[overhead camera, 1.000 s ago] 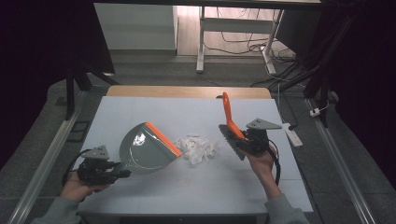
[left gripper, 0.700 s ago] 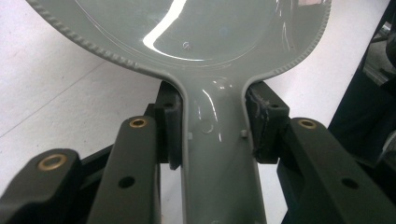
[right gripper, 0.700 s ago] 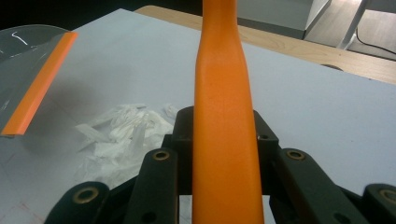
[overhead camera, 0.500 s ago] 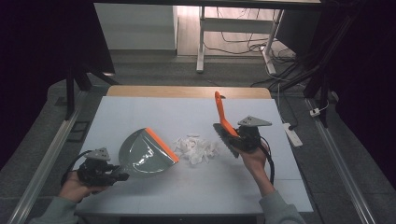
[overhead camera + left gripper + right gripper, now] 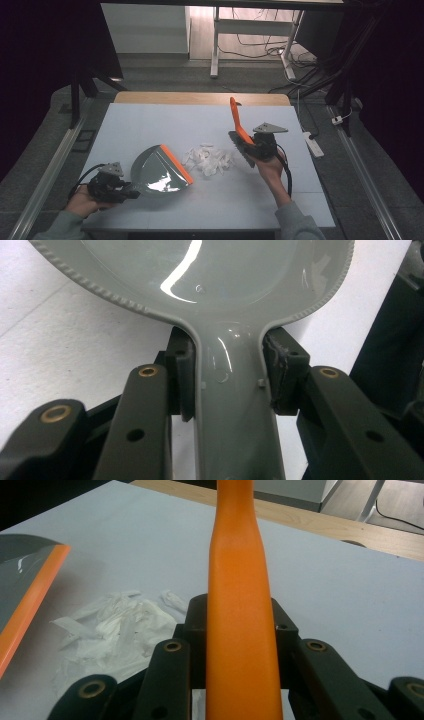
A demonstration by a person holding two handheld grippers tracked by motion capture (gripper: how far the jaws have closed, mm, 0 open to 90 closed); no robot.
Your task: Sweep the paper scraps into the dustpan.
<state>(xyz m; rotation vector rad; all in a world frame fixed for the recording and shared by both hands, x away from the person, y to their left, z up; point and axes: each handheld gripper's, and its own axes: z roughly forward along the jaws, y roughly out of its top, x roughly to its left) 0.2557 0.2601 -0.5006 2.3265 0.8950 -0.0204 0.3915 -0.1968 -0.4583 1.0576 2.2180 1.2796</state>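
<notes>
between the two grippers, on the pale table (image 5: 150, 120), lies a heap of white paper scraps (image 5: 207, 159), a little nearer the right gripper than the left. the left gripper (image 5: 111, 186) sits low at the near left part of the table, held in the person's left hand (image 5: 82, 200), and its jaws are clamped on the narrow handle of a grey dustpan (image 5: 159, 172); in the left gripper view the two black jaws press against both sides of the handle of the dustpan (image 5: 235, 390), with the wide glossy pan spreading out just beyond the left gripper (image 5: 230, 375). the pan's orange lip (image 5: 176, 164) faces the scraps and lies just beside them, apart by a small strip of bare table. the right gripper (image 5: 257, 145), in the person's right hand (image 5: 270, 167), is beyond the scraps on their right side and grips an orange-handled brush (image 5: 239, 129); the handle points up and away from it, and the dark bristle end sits just beside the heap. in the right gripper view the jaws of the right gripper (image 5: 240, 625) close on either side of the handle of the brush (image 5: 240, 595), the paper scraps (image 5: 110, 625) lie low to the left of them, and the orange lip (image 5: 30, 600) of the dustpan runs along the far left edge.
</notes>
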